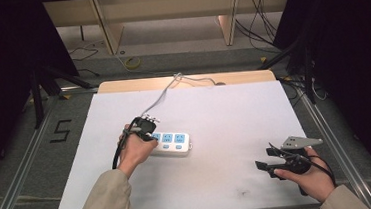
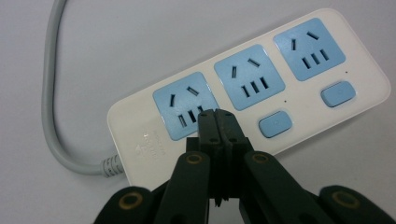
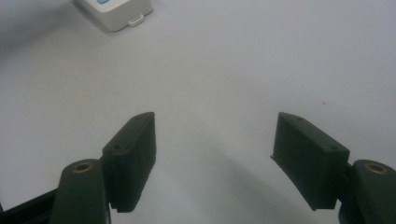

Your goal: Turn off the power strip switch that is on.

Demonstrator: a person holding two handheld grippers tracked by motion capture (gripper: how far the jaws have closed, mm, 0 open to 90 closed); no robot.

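While the right gripper waits near the front right corner of the white table, the work in hand sits with the left gripper, whose jaws are pressed fully together with nothing between them. Their joined tips rest at the near edge of the first blue socket on the power strip, over the spot where that socket's switch would lie, though whether they touch the plastic cannot be told. Seen from the high view, the power strip lies a little left of the table's middle, its long axis running left to right, with its grey cord leaving the left end and trailing away toward the far edge. The left hand is plainly the nearer one, since it sits right over the strip's cord end, forearm coming in from the bottom and the wrist bent so the jaws point down onto the strip. By my judgement the coming move depends on this: the closed tips must stay over the strip's near edge beside the first socket, with the two blue switches lying farther along toward the free end. In the right gripper view its jaws stand wide apart and empty over bare table, with one white corner of the strip at the upper left.
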